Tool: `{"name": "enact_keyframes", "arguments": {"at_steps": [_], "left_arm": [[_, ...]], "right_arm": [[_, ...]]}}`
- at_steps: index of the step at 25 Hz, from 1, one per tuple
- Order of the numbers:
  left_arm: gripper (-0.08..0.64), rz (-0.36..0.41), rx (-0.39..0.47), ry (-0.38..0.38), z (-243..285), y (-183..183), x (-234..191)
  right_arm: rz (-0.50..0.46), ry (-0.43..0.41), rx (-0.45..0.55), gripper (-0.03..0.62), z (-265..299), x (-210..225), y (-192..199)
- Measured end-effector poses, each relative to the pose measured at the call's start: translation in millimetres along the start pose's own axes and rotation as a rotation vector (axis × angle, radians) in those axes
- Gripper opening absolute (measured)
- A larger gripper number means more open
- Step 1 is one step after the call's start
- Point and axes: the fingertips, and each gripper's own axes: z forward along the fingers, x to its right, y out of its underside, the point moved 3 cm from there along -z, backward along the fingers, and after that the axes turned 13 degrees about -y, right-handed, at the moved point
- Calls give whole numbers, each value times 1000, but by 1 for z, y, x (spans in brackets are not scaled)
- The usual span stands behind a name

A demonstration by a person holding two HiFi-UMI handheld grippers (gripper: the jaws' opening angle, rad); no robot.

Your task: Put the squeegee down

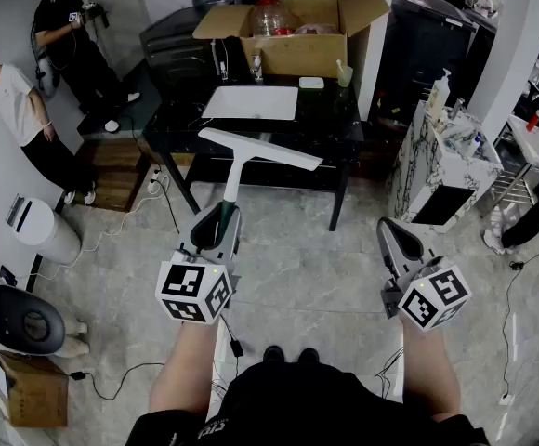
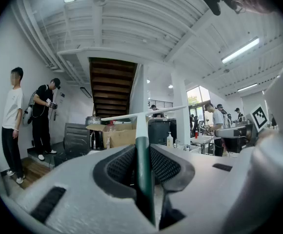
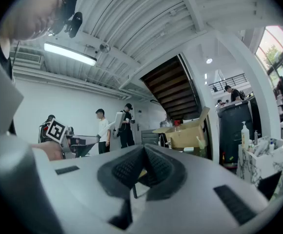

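at the far left of the head view a person in a white shirt (image 1: pixel 14 100) stands by the wall, with a person in black (image 1: pixel 65 26) beyond. below them a white bin (image 1: pixel 42 230) sits on the floor (image 1: pixel 307 249).

the left gripper (image 1: pixel 216 216) points level, and its jaws are clamped on the dark green handle of the squeegee (image 1: pixel 251 161). the squeegee is held in the air above the floor, just before the black worktop (image 1: pixel 339 128). its white neck runs away from the jaws and its white blade lies crosswise at the far end. in the left gripper view (image 2: pixel 144 160) the handle (image 2: pixel 144 174) stands upright between the ribbed pads, which press on both its sides.

on the worktop lies a flat white board (image 1: pixel 251 103). behind it stands an open cardboard box (image 1: pixel 293 49) with a clear bottle (image 1: pixel 271 17) inside. any print on the box is too small to read.

the cube (image 1: pixel 195 291) on each gripper bears black-and-white square markers, not words. white lettering (image 1: pixel 216 427) on the dark clothing at the bottom edge is too blurred to read.

the right gripper (image 1: pixel 392 229) also points level, well apart from the squeegee. its jaws are together at the tips with nothing between them, as the right gripper view (image 3: pixel 142 165) shows. to its right stands a marble-patterned cabinet (image 1: pixel 437 170) with bottles on top.
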Motion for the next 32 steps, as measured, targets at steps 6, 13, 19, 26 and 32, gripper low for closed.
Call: {"name": "enact_keyframes", "arguments": {"at_steps": [6,13,19,26,32], "left_arm": [[103,7,-2,22,2,7,-2],[104,13,4,59,6,6,19],[103,29,4,63,11,5,38],[104,12,-11,55,12,13,65],[103,-6,-28,55,25,18,70]], "right_arm": [[-9,26,9,3,9,-5,6],[-23,53,11,3,-7,1,6],[17,25,60,5,-28,12,11],[83,5,36,5,-50,29,27],[121,-4,7,6,-49,42,36]]}}
